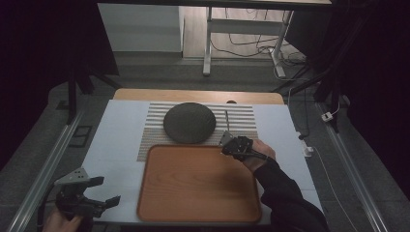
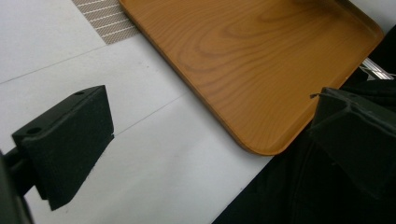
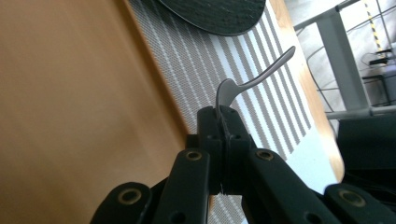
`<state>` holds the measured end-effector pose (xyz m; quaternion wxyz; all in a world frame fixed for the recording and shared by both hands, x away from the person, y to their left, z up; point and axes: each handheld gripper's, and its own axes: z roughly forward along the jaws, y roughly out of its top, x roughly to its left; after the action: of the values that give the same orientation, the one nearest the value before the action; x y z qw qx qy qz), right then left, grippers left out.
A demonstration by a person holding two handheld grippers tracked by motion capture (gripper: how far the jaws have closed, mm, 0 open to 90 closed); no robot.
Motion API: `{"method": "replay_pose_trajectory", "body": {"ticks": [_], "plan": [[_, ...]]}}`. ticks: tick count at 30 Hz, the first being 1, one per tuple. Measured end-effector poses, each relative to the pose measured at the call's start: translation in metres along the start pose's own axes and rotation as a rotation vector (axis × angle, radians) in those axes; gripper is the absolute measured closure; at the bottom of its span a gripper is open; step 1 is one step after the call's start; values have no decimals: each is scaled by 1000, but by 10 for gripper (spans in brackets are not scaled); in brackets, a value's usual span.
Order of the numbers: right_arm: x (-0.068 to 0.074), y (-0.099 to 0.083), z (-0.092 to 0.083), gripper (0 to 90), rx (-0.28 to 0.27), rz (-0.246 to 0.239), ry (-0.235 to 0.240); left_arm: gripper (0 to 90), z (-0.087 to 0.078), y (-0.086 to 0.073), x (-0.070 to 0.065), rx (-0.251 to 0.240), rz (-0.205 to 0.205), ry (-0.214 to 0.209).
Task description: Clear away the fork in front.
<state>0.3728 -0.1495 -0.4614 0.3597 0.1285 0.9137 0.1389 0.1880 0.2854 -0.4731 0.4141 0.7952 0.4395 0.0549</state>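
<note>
The high view looks forward and down from above the person's side, taking in the whole worktop (image 1: 116, 125). The left gripper view sits low and close, facing the wooden tray's (image 2: 261, 51) near corner. The right gripper view looks along the tray's far edge toward the striped mat (image 3: 243, 65). All three share tray and mat.

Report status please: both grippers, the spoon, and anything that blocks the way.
Right gripper shut on spoon, lifted over striped mat by tray corner. Left gripper open, holding nothing, at near left. Dark plate sits beside; nothing blocking.
</note>
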Motion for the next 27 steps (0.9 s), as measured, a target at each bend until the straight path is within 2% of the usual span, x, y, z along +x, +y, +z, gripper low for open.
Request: {"method": "replay_pose_trajectory", "body": {"ticks": [6,10,11,14,15,16,17,27], "plan": [[2,-9,-19,888,-62,68,50,0,7,8,-1,11,40,-28],[1,-15,-32,888,-113,125,112,0,13,13,1,1,71,-49],[2,-16,-34,888,-126,150,127,0,15,15,2,2,75,-55],[2,-20,-41,889,-162,179,167,0,19,20,2,6,83,-59],[2,-23,-45,889,-188,208,197,0,20,22,2,4,83,-63],[2,-23,-45,889,-188,208,197,0,22,24,3,2,82,-71],[1,-26,-48,888,-201,209,216,0,23,26,3,2,84,-82],[5,-43,-69,888,-307,344,367,0,49,60,-1,30,148,-140]]}}
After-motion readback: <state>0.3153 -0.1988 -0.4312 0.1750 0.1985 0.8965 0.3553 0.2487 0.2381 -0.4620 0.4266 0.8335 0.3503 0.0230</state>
